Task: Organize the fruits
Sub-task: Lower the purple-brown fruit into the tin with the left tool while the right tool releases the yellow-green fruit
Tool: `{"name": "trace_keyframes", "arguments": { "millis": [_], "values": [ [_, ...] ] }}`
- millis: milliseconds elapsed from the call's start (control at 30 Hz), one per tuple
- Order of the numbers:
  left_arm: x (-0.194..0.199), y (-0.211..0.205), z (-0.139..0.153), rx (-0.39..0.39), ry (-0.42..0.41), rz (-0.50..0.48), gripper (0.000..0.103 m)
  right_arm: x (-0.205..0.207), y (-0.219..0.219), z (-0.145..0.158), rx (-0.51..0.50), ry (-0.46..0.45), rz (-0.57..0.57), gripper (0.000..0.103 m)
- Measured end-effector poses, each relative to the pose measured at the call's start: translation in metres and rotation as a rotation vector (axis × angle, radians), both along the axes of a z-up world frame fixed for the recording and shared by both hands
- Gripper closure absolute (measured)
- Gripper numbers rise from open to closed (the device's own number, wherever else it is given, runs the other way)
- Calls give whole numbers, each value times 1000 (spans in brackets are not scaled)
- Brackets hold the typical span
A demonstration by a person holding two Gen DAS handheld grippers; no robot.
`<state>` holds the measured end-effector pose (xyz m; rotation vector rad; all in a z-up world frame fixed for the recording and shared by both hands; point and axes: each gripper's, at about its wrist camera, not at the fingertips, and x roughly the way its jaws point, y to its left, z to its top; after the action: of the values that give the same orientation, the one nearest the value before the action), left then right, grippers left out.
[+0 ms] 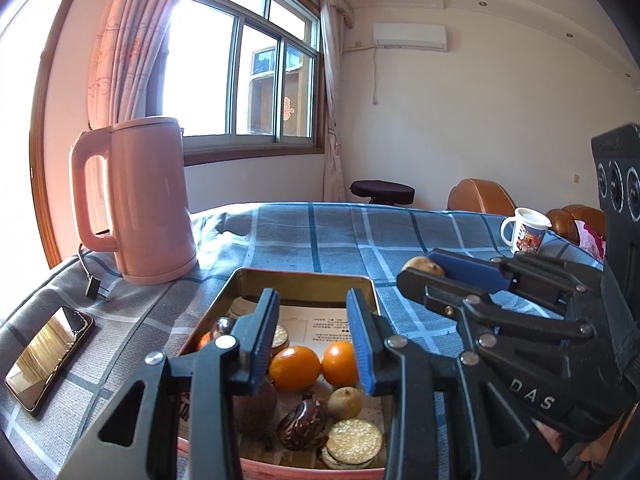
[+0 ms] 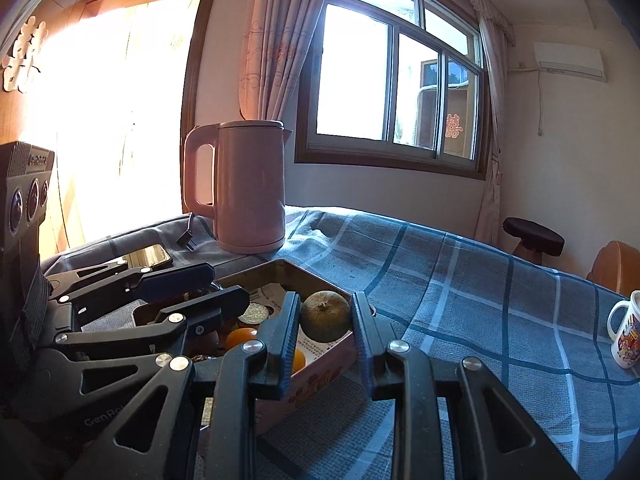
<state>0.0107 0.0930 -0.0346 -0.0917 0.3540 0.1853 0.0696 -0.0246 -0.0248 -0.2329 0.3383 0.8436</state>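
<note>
Your right gripper (image 2: 325,334) has its fingers (image 2: 285,332) clenched on one greenish-brown round fruit (image 2: 325,321), carried just above the near right corner of the tin box (image 1: 304,285). In the left wrist view the same fruit shows as a pale lump between those fingers, to the right of the box rim and over the checked cloth (image 1: 328,232).

Your left gripper (image 1: 313,344) hangs over the box with its fingers (image 1: 264,336) drawn in as far as they go and gripping nothing; the oranges lie below the gap, not in it.

Count what sits in the box: two oranges (image 1: 295,368) side by side in the middle, one small tan round fruit (image 1: 345,403) just in front of them, one dark patterned nut-like piece (image 1: 303,424), and two gold-foil round biscuits (image 1: 352,442) stacked at the near edge. A printed paper lines the bottom. More pieces lie behind the left fingers, but you cannot count them.

On the desk around the box you have one pink kettle (image 1: 148,200) at the back left, one phone (image 1: 50,360) lying flat at the left edge, and one printed mug (image 1: 526,232) well apart on the right.
</note>
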Motion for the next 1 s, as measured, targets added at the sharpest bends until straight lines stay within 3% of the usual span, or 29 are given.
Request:
{"name": "trace_keyframes", "arguments": {
  "millis": [1000],
  "values": [
    [-6,29,-2,-28,36,76,66,-2,45,-26,-142,105,122,75]
  ]
}}
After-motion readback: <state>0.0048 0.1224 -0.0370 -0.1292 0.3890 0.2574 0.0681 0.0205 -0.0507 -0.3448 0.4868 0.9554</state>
